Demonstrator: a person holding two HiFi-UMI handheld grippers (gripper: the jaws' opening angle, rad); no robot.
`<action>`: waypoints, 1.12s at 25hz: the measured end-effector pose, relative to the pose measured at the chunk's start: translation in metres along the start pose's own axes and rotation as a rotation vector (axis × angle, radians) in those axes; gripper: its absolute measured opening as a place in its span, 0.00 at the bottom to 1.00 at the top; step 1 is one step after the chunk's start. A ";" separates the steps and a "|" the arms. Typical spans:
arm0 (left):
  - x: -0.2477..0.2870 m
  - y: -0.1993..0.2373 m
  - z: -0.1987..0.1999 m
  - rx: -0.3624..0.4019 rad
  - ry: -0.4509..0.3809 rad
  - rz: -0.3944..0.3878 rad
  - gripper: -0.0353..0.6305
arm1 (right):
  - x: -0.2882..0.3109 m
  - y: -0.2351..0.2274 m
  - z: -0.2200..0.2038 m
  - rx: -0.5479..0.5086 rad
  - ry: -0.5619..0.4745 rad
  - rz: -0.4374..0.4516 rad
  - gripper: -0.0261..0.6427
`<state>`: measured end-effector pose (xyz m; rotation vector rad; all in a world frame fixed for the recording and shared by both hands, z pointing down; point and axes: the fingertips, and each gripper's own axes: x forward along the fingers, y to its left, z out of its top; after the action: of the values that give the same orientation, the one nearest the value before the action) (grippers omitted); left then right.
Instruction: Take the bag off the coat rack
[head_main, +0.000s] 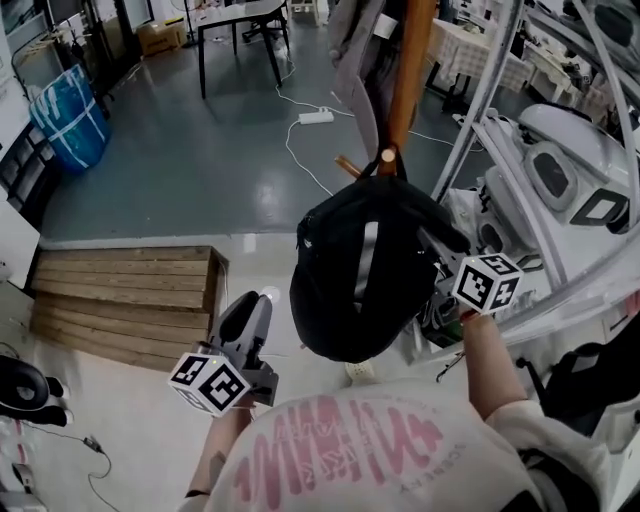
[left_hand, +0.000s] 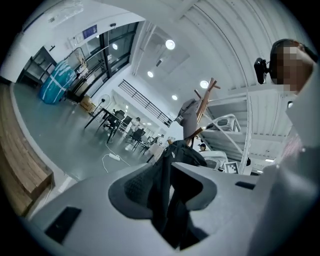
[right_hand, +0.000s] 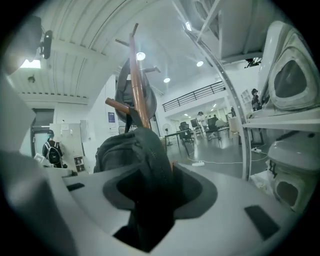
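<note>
A black backpack (head_main: 360, 280) hangs by its top loop from a peg of the brown wooden coat rack (head_main: 412, 70). My right gripper is at the bag's right side. Only its marker cube (head_main: 487, 283) shows in the head view, the jaws being hidden behind the bag. In the right gripper view the right gripper (right_hand: 155, 192) is shut on a thick fold of the backpack (right_hand: 125, 150), with the rack pole (right_hand: 139, 95) above. My left gripper (head_main: 258, 303) is low at the bag's left. In its own view the left gripper (left_hand: 167, 192) stands slightly open, with a black strap (left_hand: 167, 200) of the bag lying loose between the jaws.
A grey garment (head_main: 350, 60) hangs higher on the rack. A white metal frame with white machine shells (head_main: 560, 170) stands close on the right. A low wooden platform (head_main: 125, 295) lies to the left. A power strip with cable (head_main: 315, 117) lies on the floor behind, with a table (head_main: 240, 20) beyond it.
</note>
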<state>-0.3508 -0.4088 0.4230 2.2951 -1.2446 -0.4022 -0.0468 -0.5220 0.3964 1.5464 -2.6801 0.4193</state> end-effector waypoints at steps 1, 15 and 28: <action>0.008 -0.002 0.000 0.007 0.003 -0.009 0.24 | 0.001 -0.002 0.000 -0.001 0.009 0.030 0.29; 0.132 -0.063 -0.021 0.358 0.177 -0.189 0.50 | 0.012 -0.018 0.004 -0.009 0.037 0.322 0.30; 0.155 -0.066 -0.032 0.408 0.213 -0.147 0.26 | 0.006 -0.008 0.003 -0.015 0.052 0.279 0.26</action>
<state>-0.2063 -0.5001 0.4097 2.6963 -1.1354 0.0575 -0.0428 -0.5314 0.3964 1.1420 -2.8581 0.4375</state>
